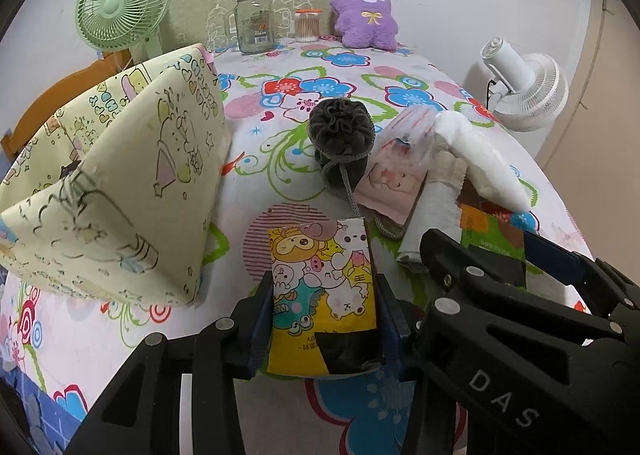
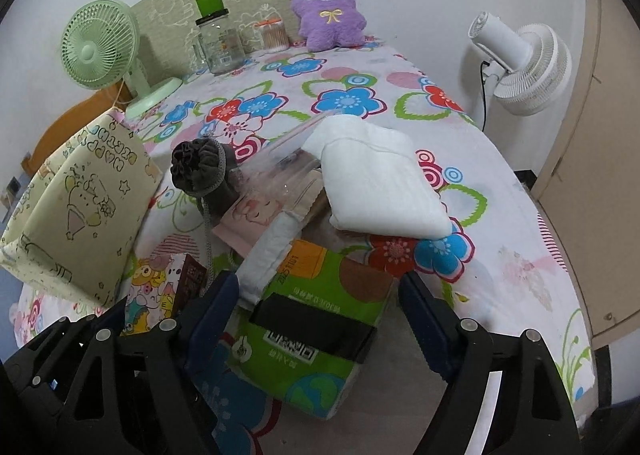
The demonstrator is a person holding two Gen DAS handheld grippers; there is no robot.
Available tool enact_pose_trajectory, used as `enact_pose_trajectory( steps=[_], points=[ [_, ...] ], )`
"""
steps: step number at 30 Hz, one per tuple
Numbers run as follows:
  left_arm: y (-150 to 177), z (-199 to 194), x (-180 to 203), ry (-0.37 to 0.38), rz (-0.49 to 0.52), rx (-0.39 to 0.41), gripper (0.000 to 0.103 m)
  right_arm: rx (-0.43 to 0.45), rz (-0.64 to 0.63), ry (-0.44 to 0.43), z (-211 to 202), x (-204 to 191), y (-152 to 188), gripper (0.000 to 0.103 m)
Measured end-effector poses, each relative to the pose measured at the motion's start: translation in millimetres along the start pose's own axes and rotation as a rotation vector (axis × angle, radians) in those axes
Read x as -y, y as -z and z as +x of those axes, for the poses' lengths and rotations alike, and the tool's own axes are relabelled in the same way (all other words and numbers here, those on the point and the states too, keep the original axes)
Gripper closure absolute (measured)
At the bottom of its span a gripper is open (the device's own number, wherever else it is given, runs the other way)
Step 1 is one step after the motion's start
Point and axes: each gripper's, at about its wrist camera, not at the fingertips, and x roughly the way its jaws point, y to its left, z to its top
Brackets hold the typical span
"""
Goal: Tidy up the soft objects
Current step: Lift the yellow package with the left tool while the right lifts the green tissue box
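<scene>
A cartoon-printed tissue pack (image 1: pixel 320 279) lies on the flowered bedsheet, and my left gripper (image 1: pixel 324 295) is shut on its two long sides. To the right, a green tissue pack (image 2: pixel 320 319) lies flat between the fingers of my right gripper (image 2: pixel 320 287), which stands open around it; the right pad shows a small gap to the pack. The same gripper (image 1: pixel 492 251) appears in the left wrist view. Behind are a dark grey drawstring pouch (image 1: pixel 340 127), a pink pouch (image 1: pixel 388 183), a rolled white cloth (image 2: pixel 272 251) and a white padded bundle (image 2: pixel 380 183).
An open cream fabric bin (image 1: pixel 120 175) stands at the left. Along the back are a purple plush (image 1: pixel 366 11), a glass jar (image 1: pixel 254 23), a cotton-swab box (image 1: pixel 308 25) and a green fan (image 1: pixel 120 7). A white fan (image 2: pixel 520 63) stands off the bed's right edge.
</scene>
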Motion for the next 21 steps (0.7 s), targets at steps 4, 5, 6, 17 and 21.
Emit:
enact_pose_trajectory(
  steps=[4,5,6,17,21],
  points=[
    [3,-4,1,0.01,0.007,0.006,0.057,-0.003,0.008,0.021,-4,-1,3,0.037],
    [4,-6,1,0.013,0.01,0.008,0.057,-0.004,0.004,0.024,-5,-1,3,0.038],
    [4,-7,1,0.015,0.011,0.01,0.057,-0.002,0.004,0.03,-6,-2,4,0.042],
    [5,-21,-4,0.025,0.005,0.06,0.057,0.045,0.007,0.06,-19,-7,3,0.053],
    [4,-20,-4,0.028,0.003,0.063,0.057,0.046,0.016,0.051,-20,-7,1,0.051]
  ],
)
